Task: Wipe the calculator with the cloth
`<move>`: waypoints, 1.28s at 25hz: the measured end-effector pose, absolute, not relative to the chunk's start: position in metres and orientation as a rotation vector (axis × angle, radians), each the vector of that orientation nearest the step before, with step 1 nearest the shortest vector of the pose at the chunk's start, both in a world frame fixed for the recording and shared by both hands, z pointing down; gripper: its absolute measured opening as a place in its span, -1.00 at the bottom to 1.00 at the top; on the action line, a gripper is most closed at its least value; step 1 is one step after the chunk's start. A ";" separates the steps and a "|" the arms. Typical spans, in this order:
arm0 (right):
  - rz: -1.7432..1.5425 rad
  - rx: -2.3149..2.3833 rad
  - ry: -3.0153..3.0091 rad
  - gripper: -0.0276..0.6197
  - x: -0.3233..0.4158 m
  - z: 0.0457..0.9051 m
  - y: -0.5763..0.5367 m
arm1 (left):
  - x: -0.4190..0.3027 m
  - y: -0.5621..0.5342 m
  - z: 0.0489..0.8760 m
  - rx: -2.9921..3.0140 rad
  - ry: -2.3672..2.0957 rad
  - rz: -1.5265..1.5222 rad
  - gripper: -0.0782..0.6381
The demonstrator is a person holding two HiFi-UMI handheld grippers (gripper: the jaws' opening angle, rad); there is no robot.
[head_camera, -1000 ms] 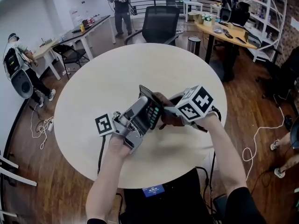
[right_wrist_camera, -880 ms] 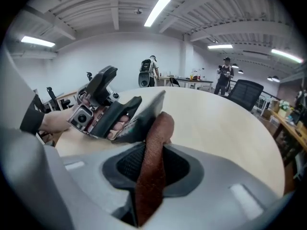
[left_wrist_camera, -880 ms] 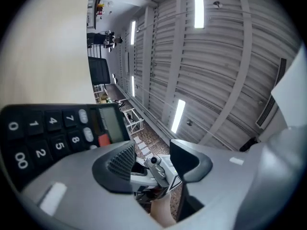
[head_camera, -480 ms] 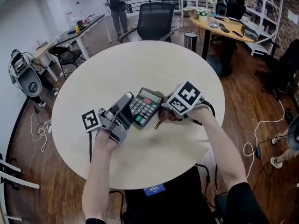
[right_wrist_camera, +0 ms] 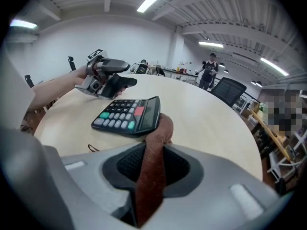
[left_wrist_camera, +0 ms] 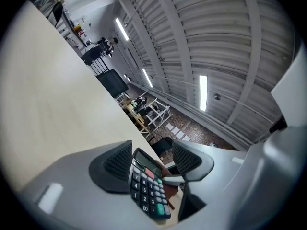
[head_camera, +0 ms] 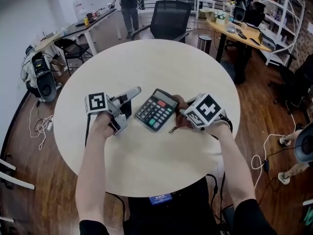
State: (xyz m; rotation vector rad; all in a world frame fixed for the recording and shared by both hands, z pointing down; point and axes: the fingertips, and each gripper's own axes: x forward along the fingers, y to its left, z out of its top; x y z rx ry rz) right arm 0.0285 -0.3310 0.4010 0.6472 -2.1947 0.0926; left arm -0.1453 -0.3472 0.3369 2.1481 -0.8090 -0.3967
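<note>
A black calculator [head_camera: 156,110] with grey, red and green keys lies flat on the round pale table [head_camera: 146,58]. My left gripper [head_camera: 131,101] is just left of it, apart from it. Its jaws have just been opening and hold nothing. In the left gripper view the calculator [left_wrist_camera: 149,190] shows beyond the left gripper [left_wrist_camera: 152,158]. My right gripper [head_camera: 180,115] is at the calculator's right edge, shut on a brown cloth [right_wrist_camera: 152,169]. The cloth's free end touches the calculator [right_wrist_camera: 127,115] at its display end. The left gripper [right_wrist_camera: 117,79] shows behind it.
A black office chair [head_camera: 168,21] stands at the table's far side, with a bin [head_camera: 202,43] to its right. Desks line the back and left, and a person [head_camera: 128,4] stands there. Gear and cables [head_camera: 39,80] lie on the floor at left.
The calculator, held up tilted in my left gripper a second ago, now lies flat on the table. The left gripper let go and drew away leftward. The right gripper stayed beside it with the cloth.
</note>
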 end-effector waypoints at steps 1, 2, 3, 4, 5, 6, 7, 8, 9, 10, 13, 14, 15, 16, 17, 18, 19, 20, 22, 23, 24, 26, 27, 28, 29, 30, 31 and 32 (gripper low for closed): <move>0.097 0.649 -2.198 -0.62 0.023 0.401 -0.334 | -0.142 -0.351 0.334 2.133 -0.786 -0.433 -0.06; 0.101 0.651 -2.201 -0.62 0.017 0.401 -0.336 | -0.140 -0.351 0.331 2.110 -0.759 -0.478 -0.06; 0.100 0.654 -2.203 -0.62 0.008 0.401 -0.338 | -0.141 -0.350 0.328 2.088 -0.735 -0.522 -0.06; 0.089 0.658 -2.200 -0.62 -0.003 0.401 -0.340 | -0.146 -0.345 0.326 2.073 -0.716 -0.560 -0.06; 0.065 0.663 -2.192 -0.62 -0.016 0.401 -0.342 | -0.154 -0.339 0.326 2.065 -0.699 -0.592 -0.07; 0.032 0.667 -2.182 -0.62 -0.028 0.401 -0.345 | -0.162 -0.332 0.326 2.058 -0.680 -0.623 -0.07; -0.001 0.665 -2.177 -0.62 -0.040 0.401 -0.350 | -0.169 -0.327 0.326 2.047 -0.660 -0.656 -0.07; -0.031 0.654 -2.177 -0.62 -0.049 0.401 -0.357 | -0.174 -0.324 0.325 2.030 -0.643 -0.692 -0.09; -0.058 0.640 -2.181 -0.62 -0.057 0.401 -0.363 | -0.178 -0.323 0.325 2.008 -0.631 -0.727 -0.09; -0.085 0.624 -2.187 -0.62 -0.064 0.401 -0.368 | -0.181 -0.321 0.326 1.986 -0.625 -0.755 -0.08; -0.153 0.581 -2.221 -0.62 -0.081 0.396 -0.377 | -0.181 -0.312 0.325 1.966 -0.627 -0.781 -0.07; -0.157 0.566 -2.237 -0.62 -0.085 0.394 -0.379 | -0.178 -0.309 0.323 1.972 -0.630 -0.776 -0.06; -0.147 0.553 -2.253 -0.62 -0.087 0.392 -0.380 | -0.176 -0.307 0.321 1.979 -0.633 -0.771 -0.06; -0.127 0.542 -2.268 -0.62 -0.089 0.391 -0.379 | -0.174 -0.305 0.320 1.982 -0.639 -0.768 -0.06; -0.102 0.537 -2.279 -0.62 -0.088 0.391 -0.378 | -0.174 -0.304 0.320 1.980 -0.648 -0.771 -0.06; -0.078 0.539 -2.285 -0.62 -0.087 0.392 -0.376 | -0.175 -0.303 0.320 1.971 -0.661 -0.780 -0.06; -0.055 0.548 -2.287 -0.62 -0.084 0.393 -0.374 | -0.178 -0.303 0.322 1.958 -0.675 -0.796 -0.06; -0.031 0.560 -2.288 -0.62 -0.080 0.394 -0.371 | -0.182 -0.304 0.323 1.942 -0.687 -0.815 -0.06; 0.023 0.569 -2.296 -0.62 -0.073 0.394 -0.365 | -0.186 -0.308 0.324 1.910 -0.698 -0.848 -0.07; 0.050 0.565 -2.301 -0.62 -0.070 0.395 -0.360 | -0.188 -0.309 0.325 1.899 -0.701 -0.858 -0.07; 0.073 0.558 -2.304 -0.62 -0.069 0.396 -0.354 | -0.188 -0.310 0.326 1.893 -0.703 -0.865 -0.07; 0.100 0.547 -2.304 -0.62 -0.067 0.399 -0.344 | -0.188 -0.311 0.327 1.889 -0.706 -0.868 -0.09; 0.108 0.546 -2.302 -0.62 -0.066 0.400 -0.339 | -0.188 -0.311 0.327 1.889 -0.708 -0.867 -0.10; 0.117 0.545 -2.301 -0.62 -0.065 0.400 -0.334 | -0.188 -0.311 0.327 1.889 -0.709 -0.865 -0.11; 0.127 0.541 -2.302 -0.62 -0.063 0.400 -0.330 | -0.188 -0.310 0.326 1.890 -0.711 -0.863 -0.11; 0.136 0.537 -2.303 -0.62 -0.062 0.399 -0.326 | -0.188 -0.308 0.325 1.893 -0.712 -0.859 -0.11; 0.142 0.534 -2.304 -0.62 -0.062 0.398 -0.322 | -0.188 -0.307 0.324 1.897 -0.713 -0.852 -0.11; 0.144 0.533 -2.304 -0.62 -0.061 0.397 -0.320 | -0.187 -0.306 0.323 1.902 -0.713 -0.843 -0.12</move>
